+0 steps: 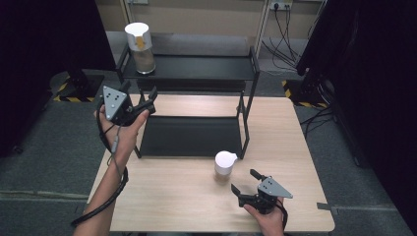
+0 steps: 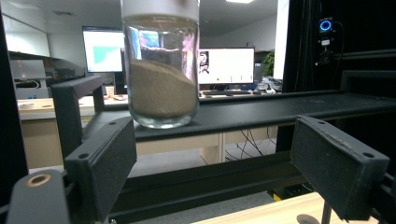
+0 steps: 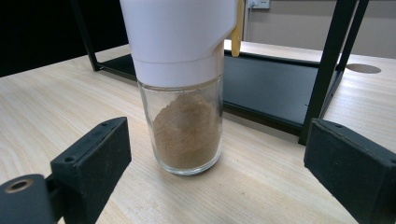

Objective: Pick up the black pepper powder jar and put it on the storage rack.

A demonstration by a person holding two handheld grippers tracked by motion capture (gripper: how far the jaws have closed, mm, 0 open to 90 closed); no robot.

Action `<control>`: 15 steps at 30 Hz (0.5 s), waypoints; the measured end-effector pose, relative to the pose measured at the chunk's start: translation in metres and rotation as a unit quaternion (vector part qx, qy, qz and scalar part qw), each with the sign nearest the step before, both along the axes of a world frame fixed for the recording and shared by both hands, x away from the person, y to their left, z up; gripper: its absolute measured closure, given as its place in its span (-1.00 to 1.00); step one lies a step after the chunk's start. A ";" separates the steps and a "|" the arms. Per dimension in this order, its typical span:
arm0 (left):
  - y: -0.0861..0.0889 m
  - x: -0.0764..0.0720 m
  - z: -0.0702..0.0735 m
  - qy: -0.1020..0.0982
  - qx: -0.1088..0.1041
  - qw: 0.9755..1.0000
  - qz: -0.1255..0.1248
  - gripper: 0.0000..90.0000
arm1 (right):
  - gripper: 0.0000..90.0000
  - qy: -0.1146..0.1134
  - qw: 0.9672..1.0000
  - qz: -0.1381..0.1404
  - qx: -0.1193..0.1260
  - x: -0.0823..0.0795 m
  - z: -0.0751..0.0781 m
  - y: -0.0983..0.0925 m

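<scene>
The jar on the tabletop [image 3: 187,88] is seen standing upright, with its long side pointing straight up and a white lid on top. It is found straight in front of the right tool [image 3: 215,163], near it but not touched. The jaws of that tool are held wide open, one on each side of the way in. The right tool [image 1: 251,186] is the nearer one to this jar [image 1: 224,166]. The left tool [image 1: 145,103] is also held open, with nothing gripped. The jar on the shelf [image 2: 161,65] is seen ahead of it and higher up, on the top shelf [image 1: 196,67] of the black rack.
</scene>
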State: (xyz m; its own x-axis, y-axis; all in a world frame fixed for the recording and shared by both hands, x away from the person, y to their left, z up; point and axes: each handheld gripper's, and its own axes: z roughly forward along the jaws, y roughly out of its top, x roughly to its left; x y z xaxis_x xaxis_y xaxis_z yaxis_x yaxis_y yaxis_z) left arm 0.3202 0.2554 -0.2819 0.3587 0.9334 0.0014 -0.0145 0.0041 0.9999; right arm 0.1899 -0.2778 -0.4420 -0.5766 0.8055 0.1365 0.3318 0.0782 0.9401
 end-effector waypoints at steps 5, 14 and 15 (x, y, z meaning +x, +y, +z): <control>0.001 -0.006 -0.010 0.003 -0.001 1.000 -0.006 -0.69 | -0.83 -0.001 1.000 0.000 0.001 0.000 0.000 0.000; 0.003 -0.013 -0.022 0.010 -0.002 1.000 -0.006 -0.70 | -0.83 -0.001 1.000 0.000 -0.001 0.000 0.000 0.000; 0.002 -0.014 -0.024 0.010 -0.001 1.000 -0.007 -0.70 | -0.83 -0.001 1.000 0.000 -0.001 0.000 0.000 0.000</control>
